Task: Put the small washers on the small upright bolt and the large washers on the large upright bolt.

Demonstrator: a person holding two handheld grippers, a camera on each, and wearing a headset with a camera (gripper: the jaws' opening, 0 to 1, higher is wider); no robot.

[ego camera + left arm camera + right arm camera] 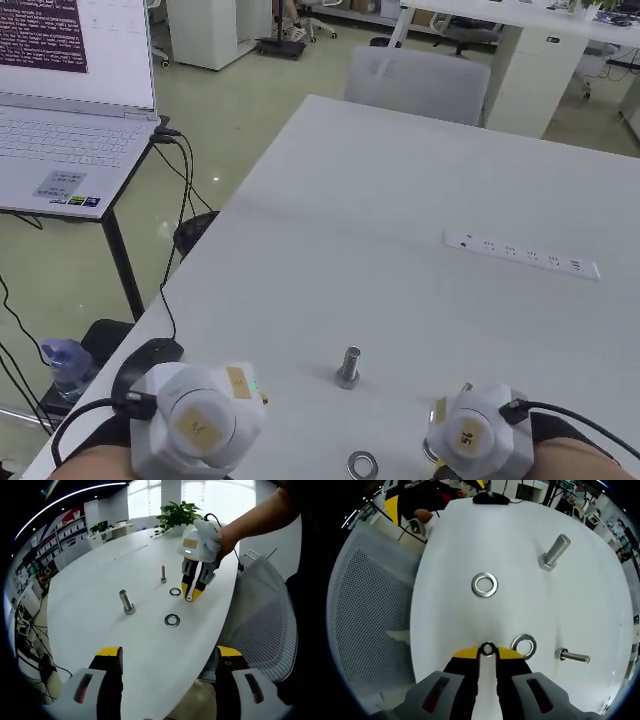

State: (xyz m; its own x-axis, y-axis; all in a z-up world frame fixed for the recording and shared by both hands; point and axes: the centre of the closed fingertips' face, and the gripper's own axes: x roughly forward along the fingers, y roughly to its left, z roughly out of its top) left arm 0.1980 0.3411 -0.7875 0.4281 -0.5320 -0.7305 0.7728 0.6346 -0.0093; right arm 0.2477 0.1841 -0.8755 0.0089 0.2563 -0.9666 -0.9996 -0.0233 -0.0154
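The large upright bolt [348, 367] [126, 602] [554, 552] stands on the white table [400, 230]. The small upright bolt [163, 574] [574, 656] stands beyond it, close to my right gripper [488, 652] [194, 587] [470, 435]. That gripper is shut on a small washer [488, 649] [189, 598], held just above the table. A large washer [484, 584] [172, 620] [362, 465] lies flat near the table edge. Another washer [524, 646] [175, 591] lies beside the right gripper's tips. My left gripper [167, 662] [200, 425] hovers open off the table's edge, with nothing between its jaws.
A white power strip [520, 254] lies further back on the table. A laptop [70, 120] sits on a stand to the left, with cables and a water bottle [65, 362] below. A grey mesh chair [265, 610] stands behind the table edge.
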